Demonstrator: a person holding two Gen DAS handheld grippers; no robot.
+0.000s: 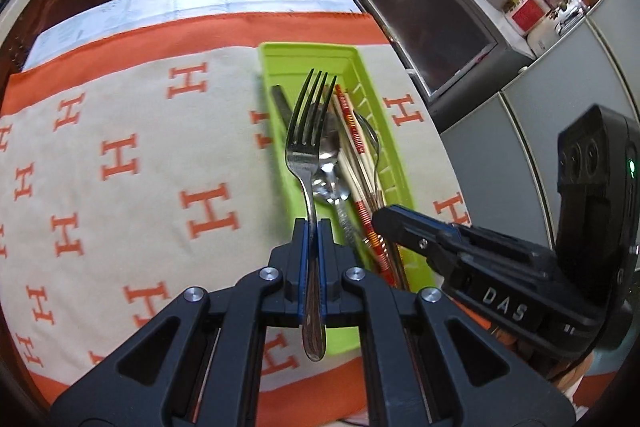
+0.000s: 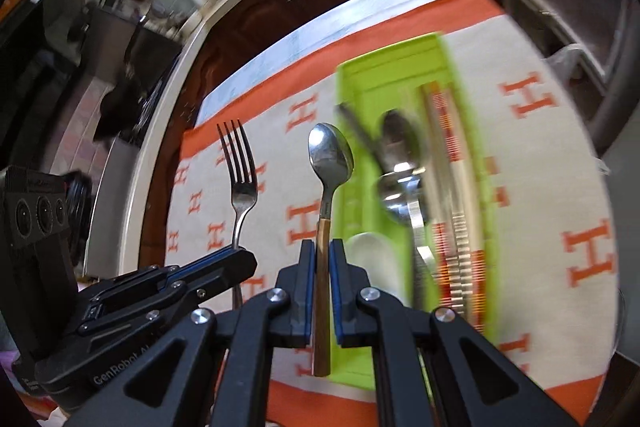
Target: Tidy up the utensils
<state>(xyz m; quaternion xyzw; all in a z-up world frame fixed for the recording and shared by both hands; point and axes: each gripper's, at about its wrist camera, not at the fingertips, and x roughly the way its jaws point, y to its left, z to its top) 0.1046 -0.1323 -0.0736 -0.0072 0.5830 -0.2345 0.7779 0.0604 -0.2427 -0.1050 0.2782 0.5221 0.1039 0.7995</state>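
The cloth (image 1: 120, 131) with its orange H pattern is spreading across the whole table; on it the green tray (image 1: 352, 63) is lying lengthways, running away from both cameras, already carrying chopsticks (image 1: 352, 125), spoons and a dark knife (image 1: 282, 107) side by side along its length; it is sitting below and ahead of both tools. The left gripper (image 1: 312, 227) is clamping a steel fork (image 1: 308, 131) by the handle, tines pointing forward, its long axis lining up with the tray; the right gripper (image 2: 322, 247) is pinching a wooden-handled spoon (image 2: 330, 155), bowl forward, hanging beside the tray's left wall in its own view, again parallel to it. Both jaws are standing narrow, closed on their handles. Neither utensil is touching the tray; the fork is looking the better placed, hovering over the tray's left edge, so I'm judging the left hand nearer.
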